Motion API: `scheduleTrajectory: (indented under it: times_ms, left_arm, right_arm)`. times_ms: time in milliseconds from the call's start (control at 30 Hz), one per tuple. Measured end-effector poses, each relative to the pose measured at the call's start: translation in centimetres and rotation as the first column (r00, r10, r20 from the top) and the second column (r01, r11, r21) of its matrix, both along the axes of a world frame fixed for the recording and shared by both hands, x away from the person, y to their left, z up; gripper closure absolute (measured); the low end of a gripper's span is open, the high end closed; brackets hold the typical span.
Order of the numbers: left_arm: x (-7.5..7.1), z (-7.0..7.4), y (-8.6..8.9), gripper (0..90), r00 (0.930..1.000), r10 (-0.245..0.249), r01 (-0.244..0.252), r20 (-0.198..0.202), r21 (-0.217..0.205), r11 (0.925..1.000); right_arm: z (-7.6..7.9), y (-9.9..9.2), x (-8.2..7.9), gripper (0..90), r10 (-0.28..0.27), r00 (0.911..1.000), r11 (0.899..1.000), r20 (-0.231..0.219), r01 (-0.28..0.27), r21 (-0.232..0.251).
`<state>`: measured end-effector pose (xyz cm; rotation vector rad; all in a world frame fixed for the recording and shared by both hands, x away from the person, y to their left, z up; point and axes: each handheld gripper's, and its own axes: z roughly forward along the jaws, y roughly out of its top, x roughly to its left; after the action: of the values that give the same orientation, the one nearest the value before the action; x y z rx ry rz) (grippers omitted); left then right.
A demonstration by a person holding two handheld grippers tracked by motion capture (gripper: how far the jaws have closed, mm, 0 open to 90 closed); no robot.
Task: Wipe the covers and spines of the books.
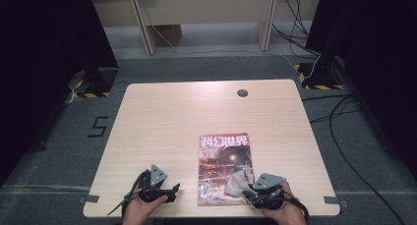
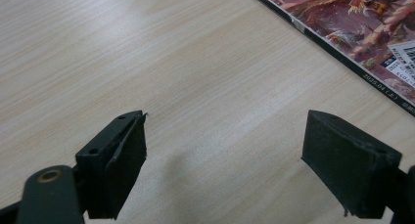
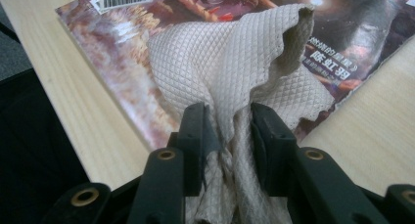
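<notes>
Desk [image 1: 162, 117]: light wood top, round cable grommet [image 1: 242, 93] near the far edge, right of centre.

Magazine [image 1: 224, 168]: lies flat on the desk, right of centre, its near edge close to the desk's near edge. Dark red cover, title characters at the far end. Barcode sticker [image 3: 122, 0] at its near-left corner, seen in the right gripper view.

Left gripper [image 1: 173, 190]: at the near edge of the desk, left of the magazine and apart from it. Jaws stand wide with nothing between them, just bare desk under them in the left gripper view. Magazine spine runs past their upper right, not touching.

Right gripper [image 1: 249, 189]: at the near edge, over the magazine's near-right corner. Jaws narrow, clamped on a bunched fold of the cloth.

Cloth [image 3: 230, 62]: beige, quilted diamond texture. Rest of it drapes over the near-right part of the cover, one corner standing up in a peak. Its far hem lies on the cover near the magazine's right edge.
</notes>
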<state>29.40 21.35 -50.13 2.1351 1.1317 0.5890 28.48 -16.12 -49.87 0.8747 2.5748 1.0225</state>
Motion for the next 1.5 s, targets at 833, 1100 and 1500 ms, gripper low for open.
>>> scheduleTrajectory:
  times_ms: [833,1100,1500]
  left_arm:
    - [0.0,-0.2,-0.5,16.2,0.9998,-0.021,0.021,-0.005,0.011,0.9997]
    - [0.0,-0.2,-0.5,16.2,0.9997,-0.022,0.022,-0.005,0.010,0.9997]
    - [0.0,-0.3,-0.5,16.2,0.9995,-0.032,0.032,-0.007,0.002,0.9995]
  right_arm:
    - [0.0,0.5,5.1,68.9,-0.097,0.9916,0.993,0.084,0.103,-0.059]
    - [-0.1,1.0,8.6,68.9,-0.148,0.9841,0.987,0.098,0.154,-0.054]
    - [-0.1,1.3,12.3,68.9,-0.196,0.9740,0.977,0.114,0.203,-0.060]
